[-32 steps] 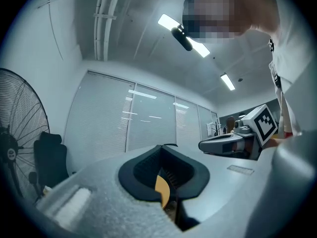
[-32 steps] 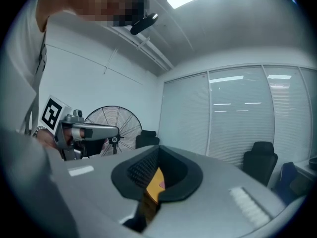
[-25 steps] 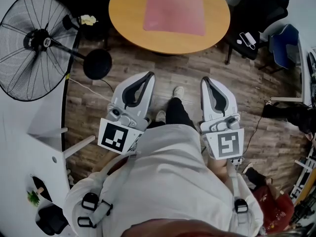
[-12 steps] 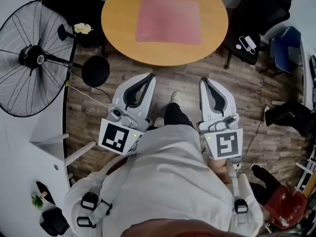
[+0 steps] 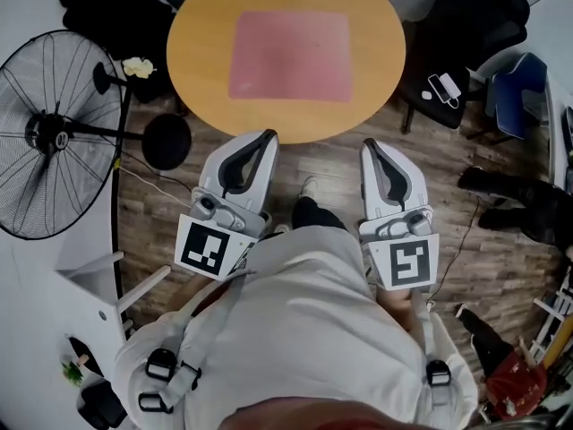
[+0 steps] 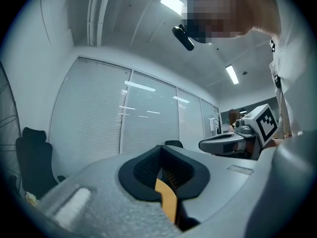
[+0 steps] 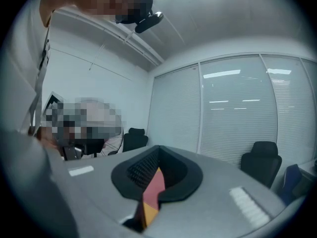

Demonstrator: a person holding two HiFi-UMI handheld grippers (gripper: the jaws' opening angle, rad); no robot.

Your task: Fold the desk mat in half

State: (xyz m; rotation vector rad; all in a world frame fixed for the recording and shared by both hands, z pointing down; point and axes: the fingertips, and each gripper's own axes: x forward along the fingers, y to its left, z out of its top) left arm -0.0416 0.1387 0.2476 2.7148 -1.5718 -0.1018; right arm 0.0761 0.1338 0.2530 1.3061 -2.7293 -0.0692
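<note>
A pink desk mat (image 5: 291,56) lies flat and unfolded on the round wooden table (image 5: 197,52) at the top of the head view. Both grippers are held level in front of the person's body, pointing at the table's near edge and short of it. My left gripper (image 5: 266,136) is shut with nothing in it. My right gripper (image 5: 369,143) is shut and empty too. In the left gripper view a sliver of the orange table (image 6: 167,200) shows between the closed jaws. In the right gripper view the pink mat (image 7: 154,182) shows there, with the table below it.
A large black floor fan (image 5: 54,137) and its round base (image 5: 166,141) stand left of the table. Black office chairs (image 5: 466,25) and a blue chair (image 5: 515,88) sit at the right. A white desk (image 5: 54,303) runs along the left. Bags lie at the right on the wood floor (image 5: 313,164).
The table and mat have come closer and lower in the head view as the person walks toward them. The fan slid down. Both grippers kept their pose, shut.
</note>
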